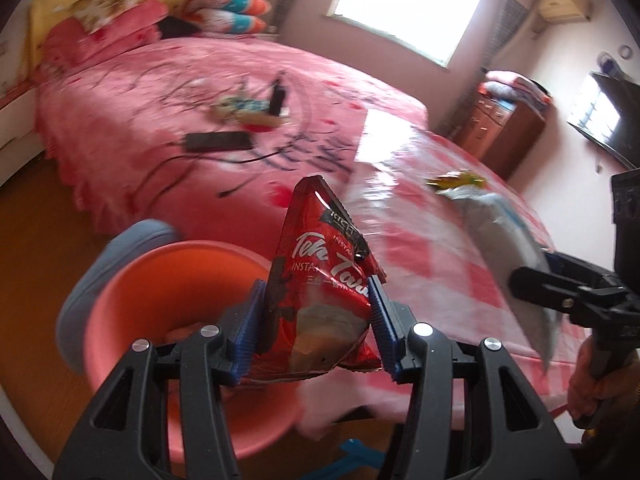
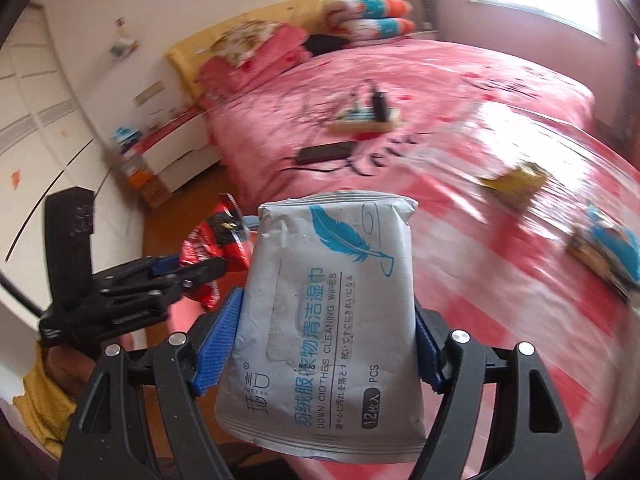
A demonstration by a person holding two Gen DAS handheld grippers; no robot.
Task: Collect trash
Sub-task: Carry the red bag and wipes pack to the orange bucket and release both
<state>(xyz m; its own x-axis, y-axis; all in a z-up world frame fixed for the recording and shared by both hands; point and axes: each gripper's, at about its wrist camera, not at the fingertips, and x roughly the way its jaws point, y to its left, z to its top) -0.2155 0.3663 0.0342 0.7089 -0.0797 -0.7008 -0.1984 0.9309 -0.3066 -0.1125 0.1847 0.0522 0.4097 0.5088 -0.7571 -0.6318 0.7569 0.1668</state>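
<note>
Left tongs (image 1: 316,316) pinching red sachet (image 1: 320,280) low centre, long axis upright, above pink basin (image 1: 168,280) at lower left | right tongs (image 2: 326,344) pinching grey wipes pack (image 2: 324,320) centre frame, long axis upright | yellow wrapper (image 2: 516,184) and blue packet (image 2: 608,248) lie right on table (image 2: 500,280) | bed (image 1: 180,80) behind.

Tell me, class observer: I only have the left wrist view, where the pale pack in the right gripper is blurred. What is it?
Observer: A grey wipes pack printed "Down Clothes Cleaning Wipes", clamped in the right gripper.
Operator: Any trash left beyond the yellow wrapper?
Observer: Yes, a blue and brown packet lies on the plastic sheet, nearer the right gripper.
Operator: My left gripper holds a red sachet above the pink bin. Is anything beside the bed?
Observer: A white bedside cabinet stands by the headboard.
</note>
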